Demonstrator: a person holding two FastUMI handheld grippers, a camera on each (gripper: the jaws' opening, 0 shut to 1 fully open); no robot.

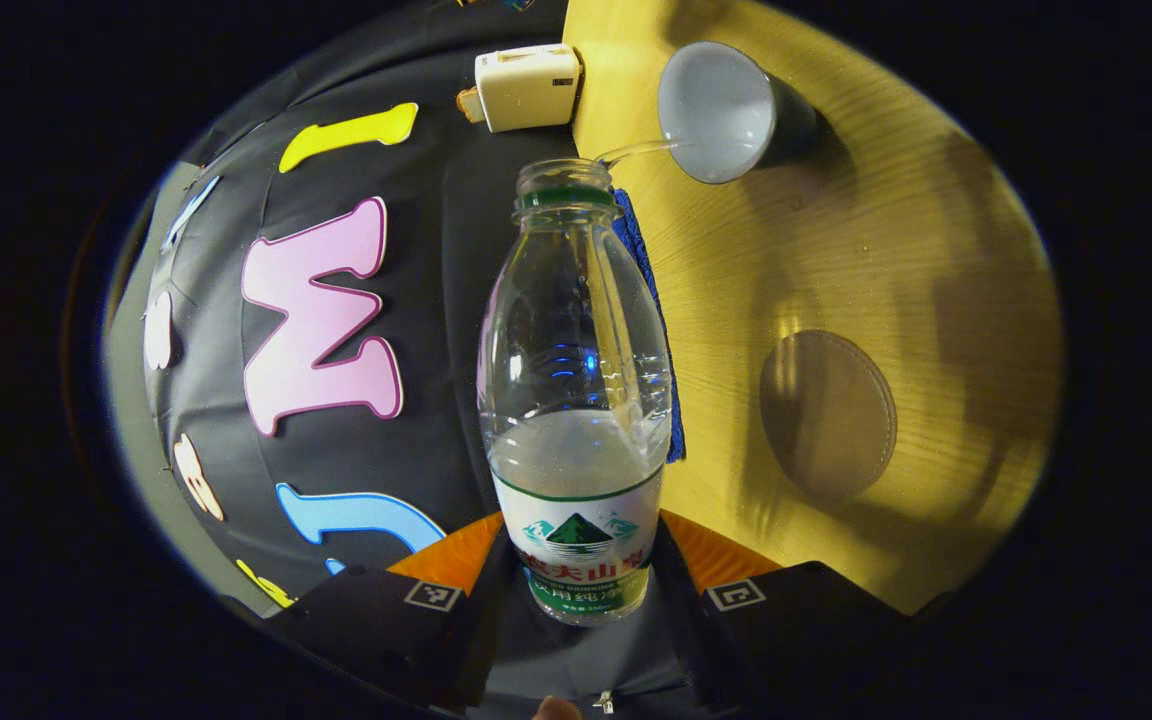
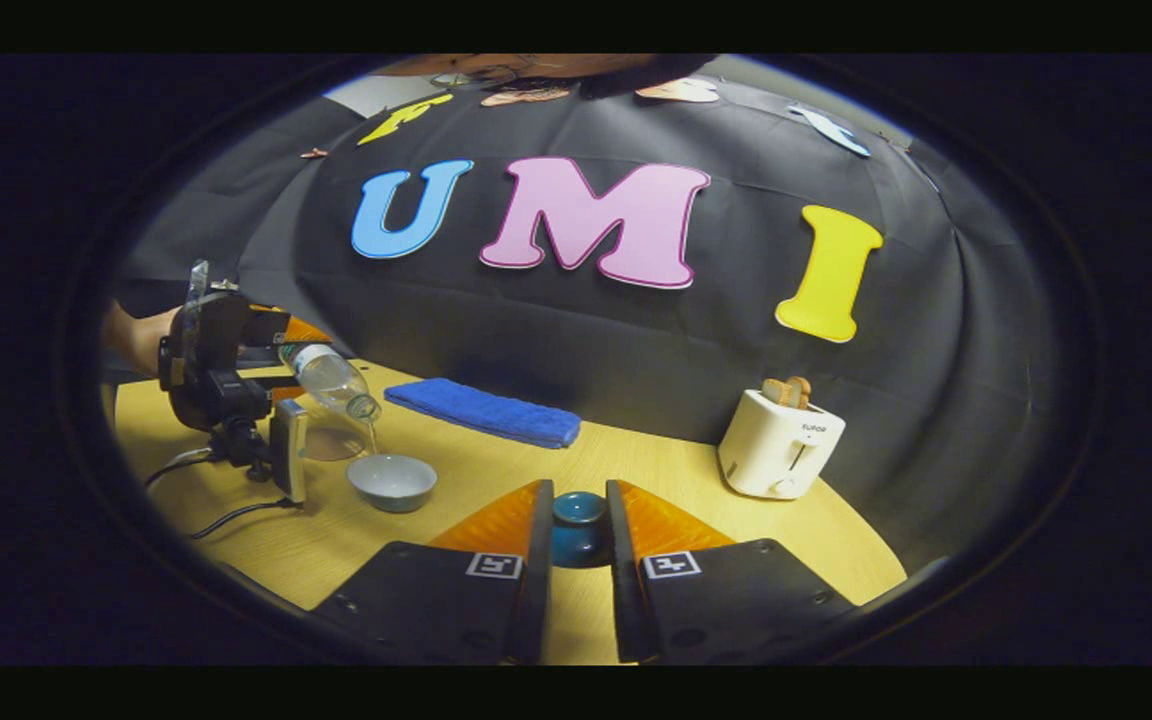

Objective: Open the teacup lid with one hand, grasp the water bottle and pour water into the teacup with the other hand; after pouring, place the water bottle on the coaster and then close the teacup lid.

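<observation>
At the center of the left gripper view the left gripper is clamped on the bottle at its labelled base, tipped so a thin stream reaches the cup at upper right. Thin plastic, partly full: likely light and squashy, so the stiffer base suits. The coaster lies at right. In the right gripper view, bottom center, the right gripper pinches the lid, probably ceramic, slick and breakable.

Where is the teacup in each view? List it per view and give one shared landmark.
Left gripper view: the teacup sits near the top, right of centre, beyond the water bottle mouth, water streaming into it.
Right gripper view: the teacup stands lower left on the table, under the tilted bottle.
Shared landmark: the white toaster.
</observation>
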